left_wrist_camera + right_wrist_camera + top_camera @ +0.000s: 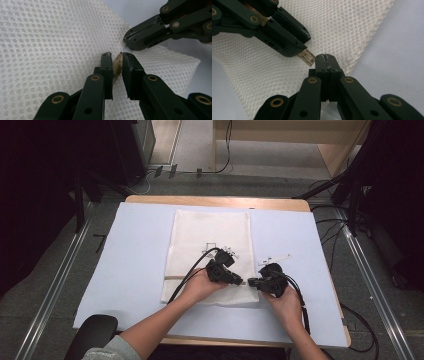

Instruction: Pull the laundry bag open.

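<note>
A white mesh bag (210, 235) lies flat on the pale blue table cover (135, 255). Both grippers meet at the bag's near right corner. My left gripper (239, 281) (115, 55) is shut on the beige zipper pull (117, 65), whose metal tab (307, 57) sticks out past its jaws in the right gripper view. Facing it tip to tip, my right gripper (251, 282) (326, 57) has its jaws pressed together at the mesh edge beside the zipper, apparently pinching the bag's fabric. The left gripper view has the right gripper (130, 40) just beyond the pull.
A small white label (274, 259) lies on the cover to the right of the bag. Black cables (300, 300) trail from both grippers toward the table's near edge. A black chair armrest (95, 332) stands at the lower left. Dark stands flank the table.
</note>
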Action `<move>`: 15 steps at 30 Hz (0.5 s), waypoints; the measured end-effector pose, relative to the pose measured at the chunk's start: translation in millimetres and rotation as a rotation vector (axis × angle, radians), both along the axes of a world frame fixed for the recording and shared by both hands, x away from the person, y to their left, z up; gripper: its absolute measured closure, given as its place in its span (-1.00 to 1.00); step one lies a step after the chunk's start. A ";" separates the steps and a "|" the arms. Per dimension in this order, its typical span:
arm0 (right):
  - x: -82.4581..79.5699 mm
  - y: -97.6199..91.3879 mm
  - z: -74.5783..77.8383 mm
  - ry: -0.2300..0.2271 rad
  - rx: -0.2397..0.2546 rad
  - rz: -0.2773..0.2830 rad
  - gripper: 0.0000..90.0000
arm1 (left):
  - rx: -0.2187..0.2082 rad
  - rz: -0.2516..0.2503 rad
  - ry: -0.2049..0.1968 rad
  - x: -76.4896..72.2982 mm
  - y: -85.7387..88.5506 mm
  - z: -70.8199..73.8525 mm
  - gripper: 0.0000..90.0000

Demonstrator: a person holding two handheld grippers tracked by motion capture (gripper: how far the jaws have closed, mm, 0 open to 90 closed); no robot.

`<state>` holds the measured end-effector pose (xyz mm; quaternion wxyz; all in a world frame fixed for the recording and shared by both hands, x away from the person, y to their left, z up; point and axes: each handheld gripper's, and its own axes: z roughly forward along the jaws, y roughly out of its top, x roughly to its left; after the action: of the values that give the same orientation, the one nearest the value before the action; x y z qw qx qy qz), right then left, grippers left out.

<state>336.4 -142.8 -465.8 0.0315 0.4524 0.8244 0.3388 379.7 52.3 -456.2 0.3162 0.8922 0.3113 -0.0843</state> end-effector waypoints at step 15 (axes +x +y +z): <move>0.0 0.4 -0.3 -0.007 -0.004 0.002 1.00 | -0.027 0.000 0.044 1.8 -1.2 0.7 0.96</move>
<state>336.5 -142.4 -466.1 0.0350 0.4502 0.8253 0.3390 381.5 51.1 -455.5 0.3212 0.8857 0.3172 -0.1081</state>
